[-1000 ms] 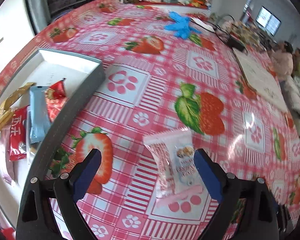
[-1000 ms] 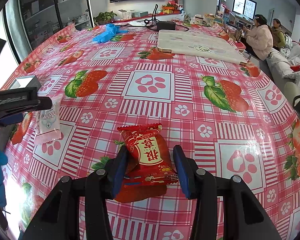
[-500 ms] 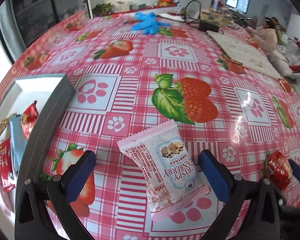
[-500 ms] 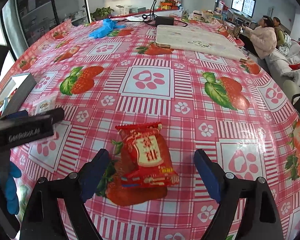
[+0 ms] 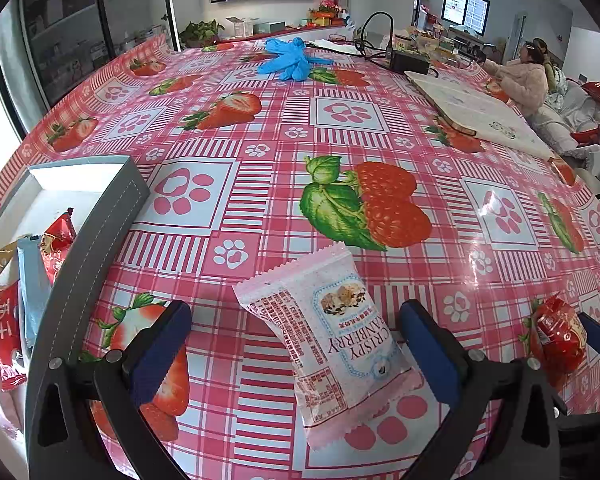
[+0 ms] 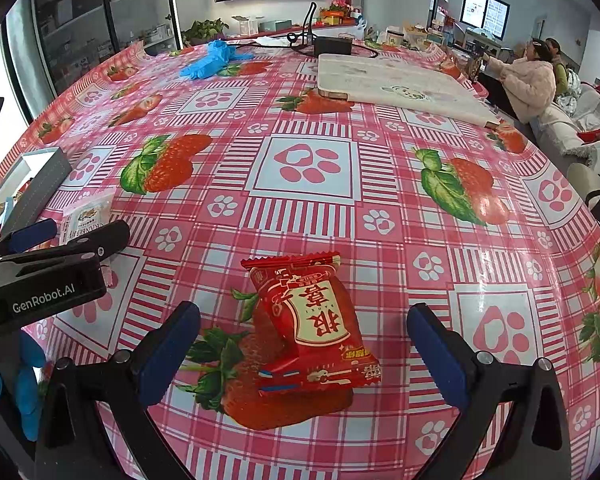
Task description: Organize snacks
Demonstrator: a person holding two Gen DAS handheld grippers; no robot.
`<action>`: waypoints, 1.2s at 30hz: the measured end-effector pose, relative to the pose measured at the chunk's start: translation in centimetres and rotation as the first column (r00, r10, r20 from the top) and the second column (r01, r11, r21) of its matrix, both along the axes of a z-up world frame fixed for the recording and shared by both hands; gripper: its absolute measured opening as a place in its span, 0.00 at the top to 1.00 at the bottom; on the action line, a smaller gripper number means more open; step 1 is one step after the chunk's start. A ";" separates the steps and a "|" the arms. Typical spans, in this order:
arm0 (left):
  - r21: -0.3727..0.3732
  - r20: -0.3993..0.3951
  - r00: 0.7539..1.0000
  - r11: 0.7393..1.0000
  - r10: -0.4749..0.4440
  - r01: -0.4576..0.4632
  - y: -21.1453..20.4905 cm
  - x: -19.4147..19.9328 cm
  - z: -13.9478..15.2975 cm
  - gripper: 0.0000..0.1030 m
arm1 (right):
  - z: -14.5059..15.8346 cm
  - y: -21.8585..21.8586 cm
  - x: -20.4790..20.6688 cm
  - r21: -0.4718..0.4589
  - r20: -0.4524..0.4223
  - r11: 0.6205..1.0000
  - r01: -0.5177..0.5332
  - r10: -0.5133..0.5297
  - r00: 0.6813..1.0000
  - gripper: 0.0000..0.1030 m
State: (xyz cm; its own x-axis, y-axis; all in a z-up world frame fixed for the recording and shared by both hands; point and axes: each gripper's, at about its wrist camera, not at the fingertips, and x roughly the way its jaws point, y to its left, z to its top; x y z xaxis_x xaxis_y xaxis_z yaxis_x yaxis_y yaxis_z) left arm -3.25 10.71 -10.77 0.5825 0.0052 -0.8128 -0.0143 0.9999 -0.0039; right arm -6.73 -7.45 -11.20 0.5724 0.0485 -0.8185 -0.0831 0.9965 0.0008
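Pink snack pkt point(image 5: 332, 340) flat on tablecloth point(image 5: 340, 128) btw pads of L gripper point(image 5: 296, 344), spread wide, no contact. Red snack pkt point(image 6: 312, 328) flat btw R gripper point(image 6: 304, 344) pads, jaws opening, untouched. Grey box point(image 5: 96, 232) w/ snacks at left.

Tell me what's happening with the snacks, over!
Left gripper open around the pink packet. Right gripper opening, red packet lying loose between its fingers. Grey box holds other snacks. Nothing in the way.
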 end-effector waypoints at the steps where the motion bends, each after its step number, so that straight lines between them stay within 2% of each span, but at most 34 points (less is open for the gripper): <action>1: 0.000 0.000 1.000 1.000 0.000 0.000 0.0 0.0 0.0 0.00 | 0.0 0.0 0.0 0.000 0.000 1.000 0.000 0.000 1.000 0.00; 36: 0.000 -0.001 1.000 1.000 0.000 0.000 0.0 0.0 0.0 0.00 | 0.0 0.0 0.1 -0.003 -0.014 1.000 -0.005 0.005 1.000 0.00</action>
State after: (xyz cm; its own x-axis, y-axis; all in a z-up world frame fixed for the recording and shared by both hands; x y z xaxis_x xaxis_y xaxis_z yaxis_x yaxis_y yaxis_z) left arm -3.26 10.71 -10.77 0.5813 0.0051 -0.8137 -0.0143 0.9999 -0.0039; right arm -6.61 -7.43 -11.16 0.5610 0.0493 -0.8264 -0.0886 0.9961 -0.0008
